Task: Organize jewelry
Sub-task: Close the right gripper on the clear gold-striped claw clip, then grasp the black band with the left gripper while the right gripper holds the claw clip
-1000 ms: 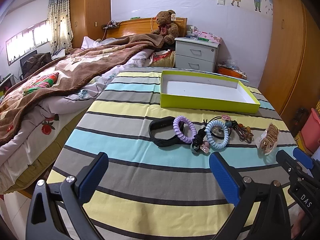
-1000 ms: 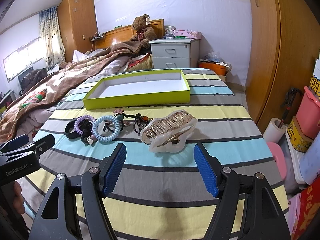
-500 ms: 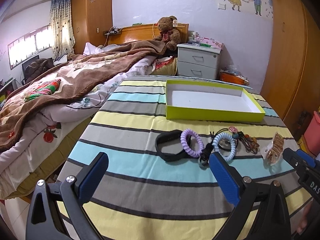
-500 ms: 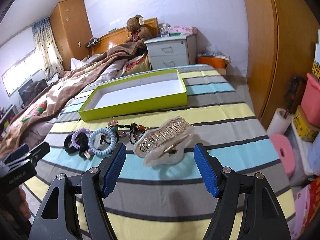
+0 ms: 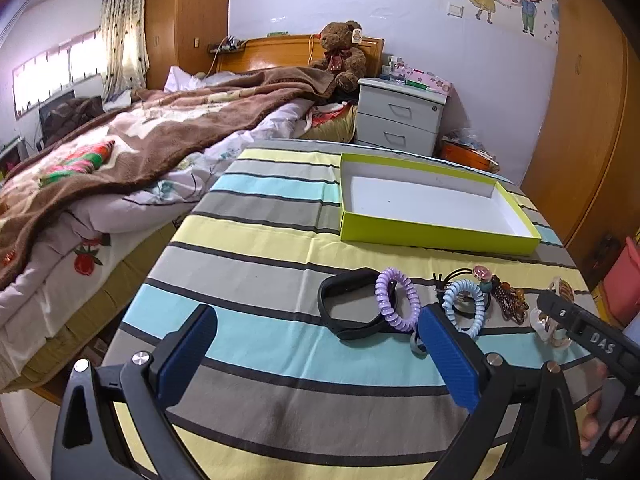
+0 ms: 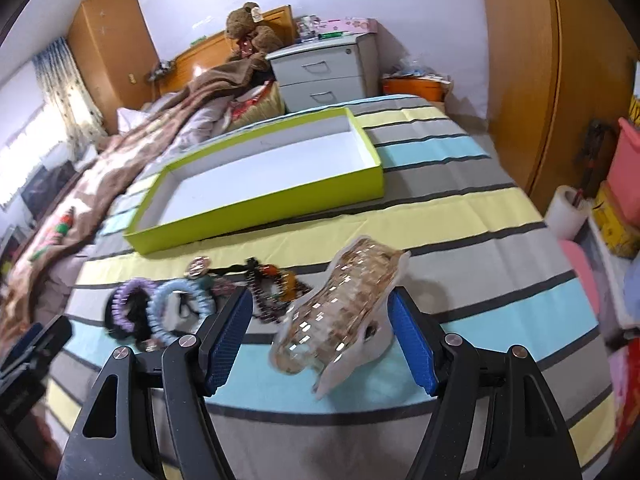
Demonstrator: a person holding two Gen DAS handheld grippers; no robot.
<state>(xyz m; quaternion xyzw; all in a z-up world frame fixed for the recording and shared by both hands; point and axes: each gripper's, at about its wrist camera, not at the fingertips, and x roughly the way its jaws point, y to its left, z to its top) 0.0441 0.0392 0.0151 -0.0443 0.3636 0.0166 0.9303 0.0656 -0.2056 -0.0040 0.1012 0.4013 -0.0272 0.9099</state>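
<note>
A gold and clear hair claw clip (image 6: 344, 312) lies on the striped cloth between the open jaws of my right gripper (image 6: 322, 346); the pads do not touch it. It also shows in the left wrist view (image 5: 554, 314). To its left lie a beaded piece (image 6: 276, 292), a light blue coil tie (image 5: 464, 308), a purple coil tie (image 5: 396, 300) and a black band (image 5: 346, 310). An empty lime-green tray (image 5: 436, 236) sits behind them. My left gripper (image 5: 320, 356) is open and empty, near the table's front, left of the pile.
The bed with a brown blanket (image 5: 120, 148) runs along the table's left side. A grey nightstand (image 5: 400, 120) stands behind the table. A wooden wardrobe (image 6: 532, 80), a white roll (image 6: 568, 212) and pink bins (image 6: 628, 168) stand to the right.
My right gripper has moved forward and tilted, so the claw clip now lies between its open jaws. My left gripper has drifted left and back; the pile now sits further right in its view.
</note>
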